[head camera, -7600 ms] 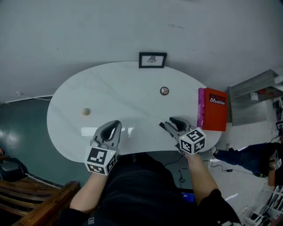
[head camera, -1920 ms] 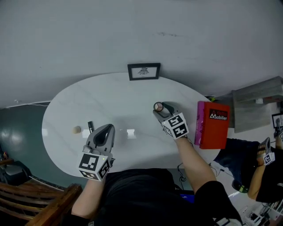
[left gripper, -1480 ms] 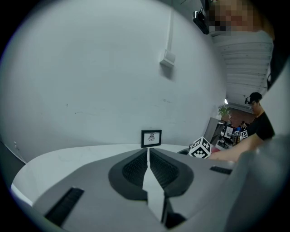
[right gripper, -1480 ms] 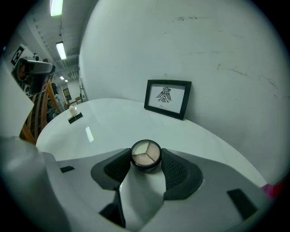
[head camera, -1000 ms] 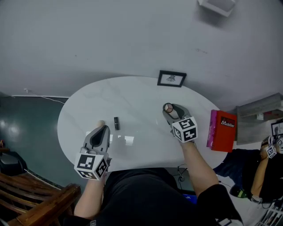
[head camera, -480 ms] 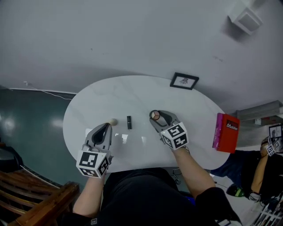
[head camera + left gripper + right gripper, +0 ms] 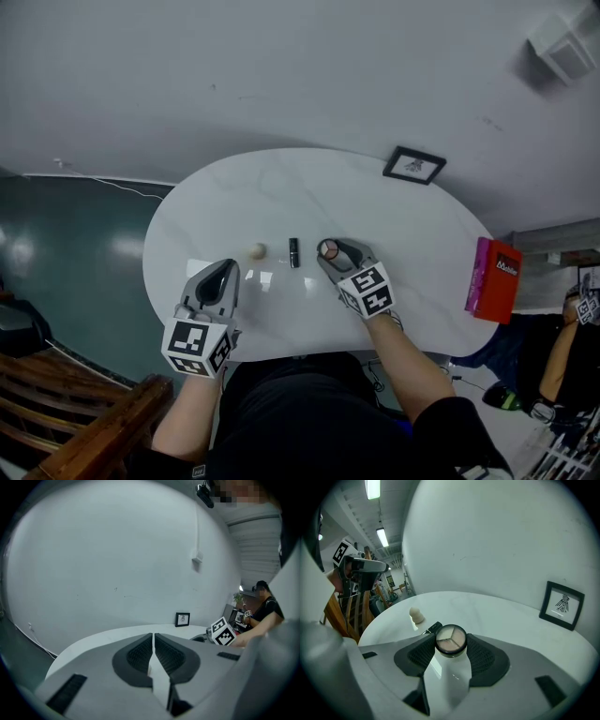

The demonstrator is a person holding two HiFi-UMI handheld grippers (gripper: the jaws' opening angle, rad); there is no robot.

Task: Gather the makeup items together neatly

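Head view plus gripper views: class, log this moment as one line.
left gripper: shut, empty | right gripper: shut on round compact | black tube, beige sponge: on table

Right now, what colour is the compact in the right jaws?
The compact has a black rim and three beige-to-tan wedges; clearest in the right gripper view.

It looked like a lab or recording studio rather than a home. Long strip lights (image 7: 372,488) hung from a bare ribbed ceiling, the walls were plain grey, a lone white oval bench (image 7: 234,197) stood by the wall, and a second person (image 7: 265,604) nearby carried a marker cube (image 7: 247,613).
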